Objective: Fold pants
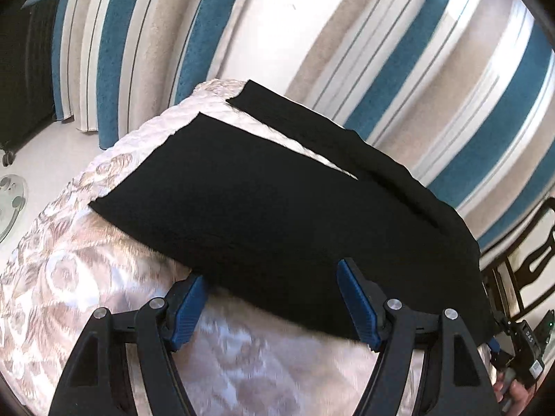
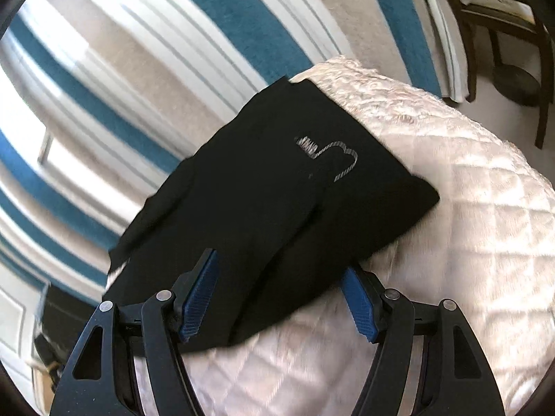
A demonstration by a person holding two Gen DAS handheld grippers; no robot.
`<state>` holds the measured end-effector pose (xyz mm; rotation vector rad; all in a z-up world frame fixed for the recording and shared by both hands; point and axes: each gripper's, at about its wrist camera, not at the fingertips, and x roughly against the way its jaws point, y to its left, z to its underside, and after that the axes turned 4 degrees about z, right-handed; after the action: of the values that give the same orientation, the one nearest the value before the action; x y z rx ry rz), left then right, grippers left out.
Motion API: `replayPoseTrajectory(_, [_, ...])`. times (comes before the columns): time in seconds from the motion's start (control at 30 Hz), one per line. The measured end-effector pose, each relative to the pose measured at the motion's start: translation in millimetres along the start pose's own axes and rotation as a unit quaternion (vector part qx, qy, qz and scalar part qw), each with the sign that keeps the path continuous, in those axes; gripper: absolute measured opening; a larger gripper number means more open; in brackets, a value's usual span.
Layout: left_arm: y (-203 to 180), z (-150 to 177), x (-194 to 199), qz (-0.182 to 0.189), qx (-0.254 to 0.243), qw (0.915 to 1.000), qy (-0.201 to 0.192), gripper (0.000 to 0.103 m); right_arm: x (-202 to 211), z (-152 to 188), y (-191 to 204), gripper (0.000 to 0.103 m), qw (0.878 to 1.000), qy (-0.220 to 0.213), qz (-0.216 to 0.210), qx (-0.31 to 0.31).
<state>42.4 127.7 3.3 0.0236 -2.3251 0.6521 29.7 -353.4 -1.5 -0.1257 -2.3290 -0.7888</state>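
Black pants (image 1: pixel 263 208) lie flat on a pale quilted bedspread (image 1: pixel 86 277), their two legs stretching away towards the bed's far edge. In the left wrist view my left gripper (image 1: pixel 275 300) stands open at the pants' near edge, its right pad over the black cloth and its left pad over the bedspread. The right wrist view shows the pants (image 2: pixel 277 190) with a silver outline logo (image 2: pixel 329 156). My right gripper (image 2: pixel 279 298) is open, with the near end of the cloth lying between its blue pads (image 2: pixel 199 298); neither pad presses on it.
Blue, beige and white striped fabric (image 1: pixel 312 34) fills the space beyond the bed. A dark wooden chair (image 2: pixel 485 17) stands past the bed's far right corner. A round glass table (image 1: pixel 10 204) and a black wheeled object (image 1: pixel 20 69) are at the left. A hand (image 1: pixel 513 391) shows at the lower right.
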Motion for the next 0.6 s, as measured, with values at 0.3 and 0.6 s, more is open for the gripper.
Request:
replayPoseTrajectory(0.3, [10,-16,-6,-0.043,0.009,0.999,-0.005,0.005,-1,-8,-8,0.004,0.999,-0.009,0.037,-0.025])
replayPoseTrajectory(0.6, [2,0,60,-0.024,-0.038,0.9984,-0.036,0.004,65,4,-10,0.002,0.999,-0.037,0.014,-0.004])
